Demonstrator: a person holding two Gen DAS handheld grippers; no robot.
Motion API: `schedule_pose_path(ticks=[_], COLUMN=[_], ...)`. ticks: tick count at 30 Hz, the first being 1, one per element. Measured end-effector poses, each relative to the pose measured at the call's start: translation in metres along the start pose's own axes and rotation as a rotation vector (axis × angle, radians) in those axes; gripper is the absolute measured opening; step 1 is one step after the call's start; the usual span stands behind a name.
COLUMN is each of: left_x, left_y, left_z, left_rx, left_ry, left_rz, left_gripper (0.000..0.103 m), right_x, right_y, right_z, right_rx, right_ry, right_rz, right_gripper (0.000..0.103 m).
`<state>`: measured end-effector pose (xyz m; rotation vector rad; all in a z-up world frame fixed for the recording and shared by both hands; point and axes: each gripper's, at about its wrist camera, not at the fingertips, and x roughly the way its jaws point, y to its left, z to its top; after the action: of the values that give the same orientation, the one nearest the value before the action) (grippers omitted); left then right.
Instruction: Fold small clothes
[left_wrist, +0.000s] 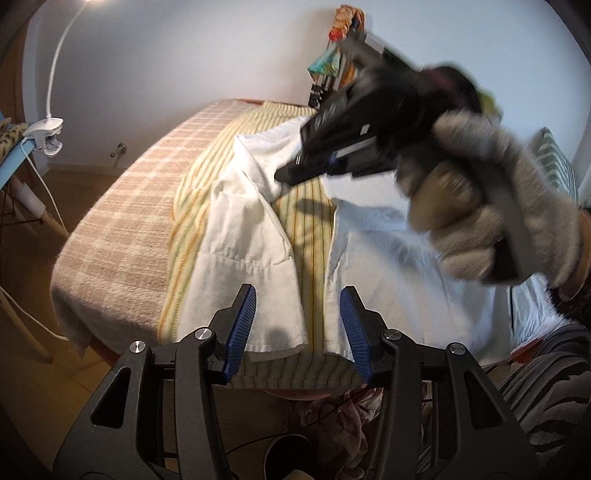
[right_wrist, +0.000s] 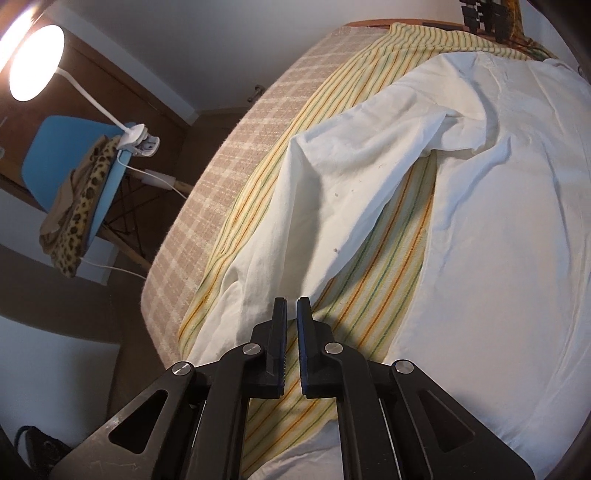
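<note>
A white garment (left_wrist: 255, 236) lies spread on a yellow striped towel (left_wrist: 310, 229) on the table, with two flaps parted and towel showing between them. My left gripper (left_wrist: 298, 325) is open and empty, above the garment's near hem. My right gripper (left_wrist: 286, 175), held by a gloved hand (left_wrist: 480, 206), hovers over the garment's far part, its tip at a bunched white fold; its jaws look closed but blurred. In the right wrist view the right gripper (right_wrist: 291, 306) has its jaws nearly together with nothing between them, above the garment (right_wrist: 498, 221) and the towel (right_wrist: 373, 280).
A beige checked blanket (left_wrist: 122, 214) covers the table under the towel. A blue chair (right_wrist: 70, 147) with leopard-print cloth and a clip lamp (right_wrist: 140, 140) stands at the left. Hanging clothes pegs (left_wrist: 332, 74) are at the back. A patterned cloth (left_wrist: 340, 410) lies below the table's front edge.
</note>
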<state>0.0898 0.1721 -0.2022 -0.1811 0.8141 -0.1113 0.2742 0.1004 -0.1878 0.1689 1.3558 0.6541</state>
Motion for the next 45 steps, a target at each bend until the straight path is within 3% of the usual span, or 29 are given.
schedule_pose_path(ticks=[2, 4, 5, 6, 7, 9, 13, 18, 21, 25, 26, 27, 28, 29, 39, 45], left_x=[0.010, 0.019, 0.022, 0.024, 0.023, 0.021, 0.002, -0.025, -0.026, -0.019, -0.020, -0.019, -0.019, -0.018, -0.003, -0.004], left_y=[0.001, 0.006, 0.010, 0.014, 0.020, 0.035, 0.049, 0.000, -0.025, -0.036, -0.039, -0.041, -0.044, -0.047, -0.083, -0.095], left_z=[0.000, 0.000, -0.001, -0.001, -0.001, 0.001, 0.011, 0.021, 0.019, 0.016, 0.013, 0.012, 0.010, 0.008, -0.008, -0.025], left_rx=[0.016, 0.010, 0.000, -0.010, -0.027, -0.095, -0.232, -0.080, 0.012, 0.041, 0.058, 0.070, 0.075, 0.088, 0.267, 0.273], left_ry=[0.019, 0.034, 0.038, 0.039, 0.030, 0.036, -0.004, -0.049, -0.047, -0.020, -0.020, -0.015, -0.009, -0.006, 0.038, 0.095], left_rz=[0.038, 0.056, 0.074, 0.085, 0.088, -0.005, -0.167, -0.246, -0.233, -0.240, -0.227, -0.223, -0.226, -0.223, -0.187, -0.207], left_gripper=[0.049, 0.049, 0.042, 0.018, 0.010, 0.001, 0.000, 0.000, 0.000, 0.000, 0.000, 0.000, 0.000, 0.000, 0.000, 0.003], right_x=[-0.015, -0.032, -0.039, -0.045, -0.050, -0.059, -0.071, -0.060, -0.040, -0.016, -0.010, -0.004, -0.002, 0.000, -0.069, -0.054], right_y=[-0.002, -0.004, -0.005, -0.007, -0.008, -0.011, -0.013, -0.001, 0.004, -0.002, -0.006, -0.011, -0.017, -0.023, -0.083, -0.120], right_z=[0.005, 0.011, 0.014, 0.018, 0.021, 0.027, 0.038, 0.059, 0.075, 0.090, 0.092, 0.093, 0.093, 0.093, 0.064, 0.046], right_rx=[-0.018, -0.037, -0.045, -0.051, -0.052, -0.041, -0.017, -0.063, -0.061, -0.070, -0.072, -0.069, -0.064, -0.050, 0.060, 0.144], right_ry=[-0.021, -0.043, -0.049, -0.051, -0.053, -0.057, -0.059, -0.060, -0.040, -0.002, 0.016, 0.029, 0.037, 0.043, -0.158, -0.122], right_rz=[0.000, -0.018, -0.025, -0.034, -0.048, -0.061, -0.025, -0.038, -0.047, -0.147, -0.175, -0.195, -0.197, -0.192, -0.129, -0.104], right_gripper=[0.018, 0.043, 0.045, 0.045, 0.045, 0.045, 0.045, 0.048, 0.048, 0.048, 0.048, 0.038, 0.014, 0.003, 0.000, 0.005])
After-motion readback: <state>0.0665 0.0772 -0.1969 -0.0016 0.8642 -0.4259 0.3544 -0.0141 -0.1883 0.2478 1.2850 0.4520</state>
